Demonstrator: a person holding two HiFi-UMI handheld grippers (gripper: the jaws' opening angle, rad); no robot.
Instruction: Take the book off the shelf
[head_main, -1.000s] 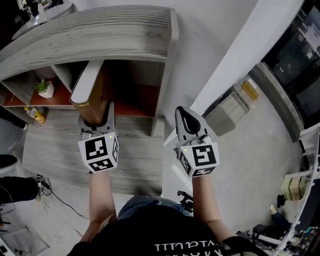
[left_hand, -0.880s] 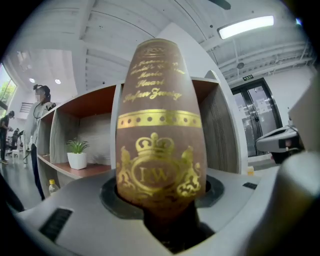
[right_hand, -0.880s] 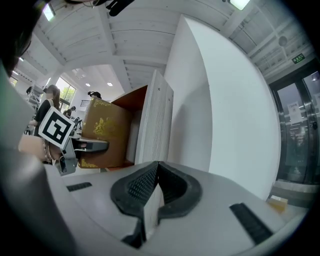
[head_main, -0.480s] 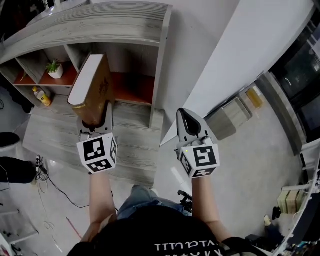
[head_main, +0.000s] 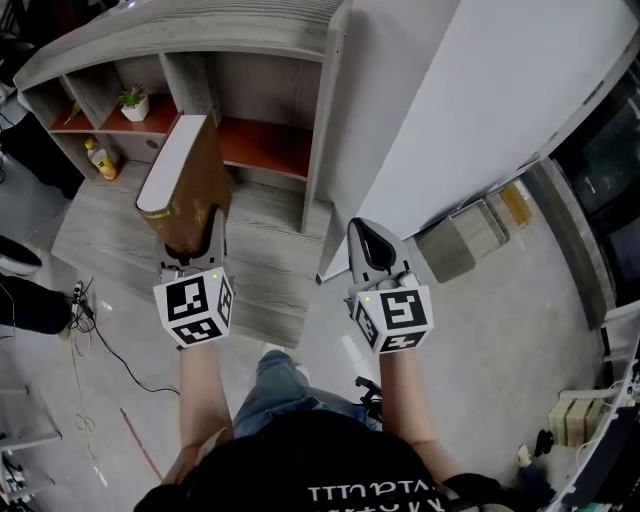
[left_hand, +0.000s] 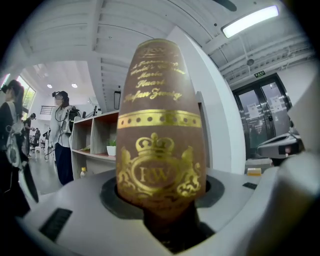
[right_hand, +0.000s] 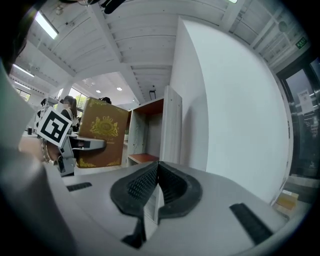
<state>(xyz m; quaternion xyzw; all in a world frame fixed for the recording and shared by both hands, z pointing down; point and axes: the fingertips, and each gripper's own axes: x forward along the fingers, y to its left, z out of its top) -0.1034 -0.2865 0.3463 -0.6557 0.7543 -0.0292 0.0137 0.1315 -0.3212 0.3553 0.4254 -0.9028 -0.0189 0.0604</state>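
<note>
A thick brown book (head_main: 190, 185) with gold print and white page edges stands upright in my left gripper (head_main: 190, 240), clear of the grey wooden shelf (head_main: 230, 30). The jaws are shut on its lower spine. In the left gripper view the book's spine (left_hand: 161, 145) with a gold crown crest fills the middle. My right gripper (head_main: 376, 250) hangs beside it, shut with nothing between its pads. From the right gripper view the book's cover (right_hand: 102, 132) and the left gripper's marker cube (right_hand: 54, 127) show at the left.
The shelf's compartments hold a small potted plant (head_main: 133, 100) and a yellow bottle (head_main: 100, 158). A white wall panel (head_main: 470, 90) runs along the right. Cables (head_main: 90, 330) lie on the floor at left. People stand in the distance at the left (left_hand: 62, 135).
The book has come away from the shelf with my left gripper. The shelf now lies farther off, at the upper left. The right gripper keeps its place beside it.
</note>
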